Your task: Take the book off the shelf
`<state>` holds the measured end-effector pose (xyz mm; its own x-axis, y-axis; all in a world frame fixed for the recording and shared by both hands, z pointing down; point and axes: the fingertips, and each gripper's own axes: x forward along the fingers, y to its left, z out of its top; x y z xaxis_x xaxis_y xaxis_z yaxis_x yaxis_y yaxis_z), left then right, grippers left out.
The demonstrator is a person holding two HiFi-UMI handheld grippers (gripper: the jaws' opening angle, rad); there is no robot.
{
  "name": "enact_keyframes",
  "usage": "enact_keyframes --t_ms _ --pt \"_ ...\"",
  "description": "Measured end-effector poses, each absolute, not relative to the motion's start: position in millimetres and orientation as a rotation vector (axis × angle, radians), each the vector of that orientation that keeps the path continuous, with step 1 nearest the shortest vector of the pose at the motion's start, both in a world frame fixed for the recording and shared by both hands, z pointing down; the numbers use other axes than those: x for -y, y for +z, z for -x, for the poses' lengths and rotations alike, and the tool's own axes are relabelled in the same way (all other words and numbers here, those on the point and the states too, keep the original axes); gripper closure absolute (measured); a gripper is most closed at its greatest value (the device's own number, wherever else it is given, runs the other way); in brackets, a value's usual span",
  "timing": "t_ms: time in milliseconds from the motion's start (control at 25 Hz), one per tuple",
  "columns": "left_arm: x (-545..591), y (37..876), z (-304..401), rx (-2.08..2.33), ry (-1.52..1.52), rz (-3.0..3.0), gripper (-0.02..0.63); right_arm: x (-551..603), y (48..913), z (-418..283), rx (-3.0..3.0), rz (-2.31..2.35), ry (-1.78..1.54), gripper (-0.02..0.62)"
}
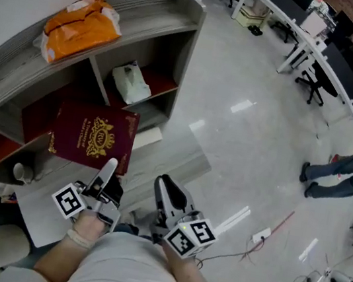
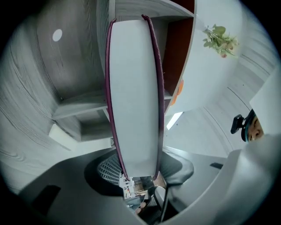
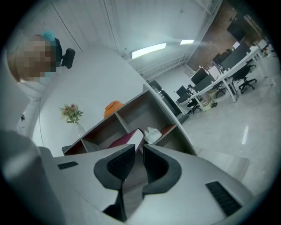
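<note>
A maroon book [image 1: 93, 135] with a gold crest on its cover hangs in front of the grey shelf unit [image 1: 179, 3], outside its compartments. My left gripper [image 1: 108, 169] is shut on the book's lower edge. In the left gripper view the book [image 2: 134, 88] stands on edge between the pads, white page block facing the camera, with my left gripper [image 2: 138, 171] clamping its bottom. My right gripper [image 1: 167, 189] hovers just right of the left one, shut and holding nothing. In the right gripper view, my right gripper [image 3: 136, 154] points at the shelf [image 3: 131, 115], with the book [image 3: 129, 139] showing above its tips.
An orange bag [image 1: 81, 27] lies on the shelf top. A white bag [image 1: 131, 82] sits in a right compartment. A vase of flowers [image 3: 71, 113] stands on the shelf's far end. Desks with office chairs [image 1: 312, 52] and a person [image 1: 345, 172] are far right.
</note>
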<state>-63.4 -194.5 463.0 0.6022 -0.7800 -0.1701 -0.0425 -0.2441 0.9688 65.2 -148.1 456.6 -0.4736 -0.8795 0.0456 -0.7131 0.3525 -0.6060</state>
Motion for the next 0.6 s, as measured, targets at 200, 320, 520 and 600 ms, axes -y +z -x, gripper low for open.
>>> enact_keyframes --t_ms 200,320,520,600 --pt "185.9 462.2 20.7 0.591 -0.689 -1.741 0.374 139.0 457.6 -102.2 -2.230 1.530 -0.793 0.534" --pt "178.9 462.8 -7.5 0.526 -0.638 -1.745 0.374 130.8 457.3 -125.0 -2.169 1.588 -0.776 0.534" --pt "168.7 463.0 -47.4 0.432 -0.577 -1.748 0.374 117.5 454.7 -156.1 -2.096 1.668 -0.738 0.534" --pt "166.5 465.1 -62.2 0.397 -0.543 -1.756 0.374 114.3 455.3 -166.0 -2.071 1.692 -0.728 0.534"
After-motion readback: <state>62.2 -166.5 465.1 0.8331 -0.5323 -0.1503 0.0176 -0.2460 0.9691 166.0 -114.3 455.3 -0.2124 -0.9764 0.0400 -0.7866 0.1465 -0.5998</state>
